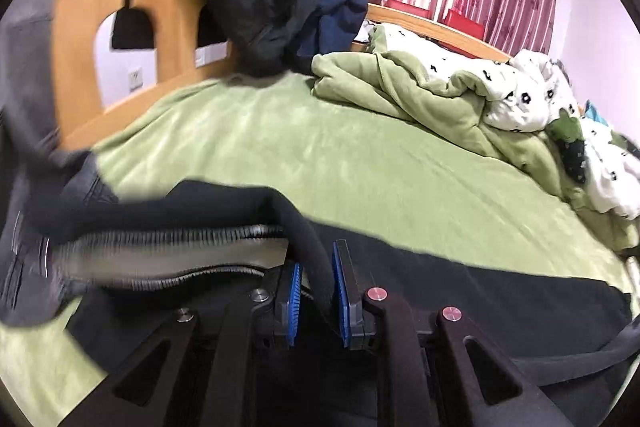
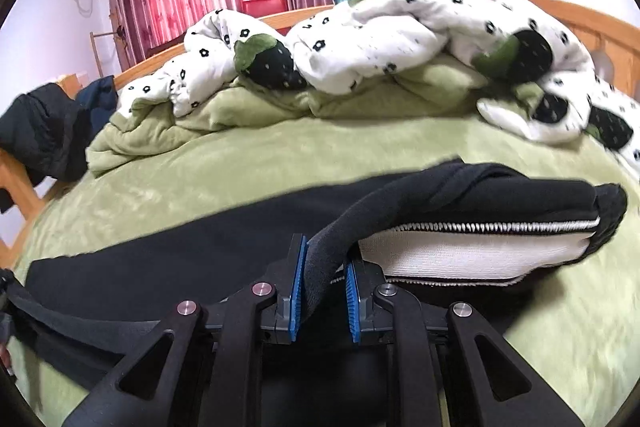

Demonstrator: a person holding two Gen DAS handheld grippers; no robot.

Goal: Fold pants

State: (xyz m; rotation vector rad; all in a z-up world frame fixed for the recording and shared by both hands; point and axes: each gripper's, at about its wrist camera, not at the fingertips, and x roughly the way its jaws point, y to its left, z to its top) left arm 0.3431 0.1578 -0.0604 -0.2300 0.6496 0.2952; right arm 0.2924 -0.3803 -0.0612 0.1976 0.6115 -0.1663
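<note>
Plainly black pants (image 2: 168, 259) — white ribbed lining exposed; left claw (image 1: 316, 301), right claw (image 2: 326, 301) both clenched on fabric

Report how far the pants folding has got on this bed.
Done: both grips are made. The left gripper and the right gripper are each shut on the black pants, at an edge by the white-lined waistband.
In hand: that end is lifted off the green bed cover.
Left: no finished fold shows; most of the cloth lies spread out flat, so the folding itself remains.
</note>
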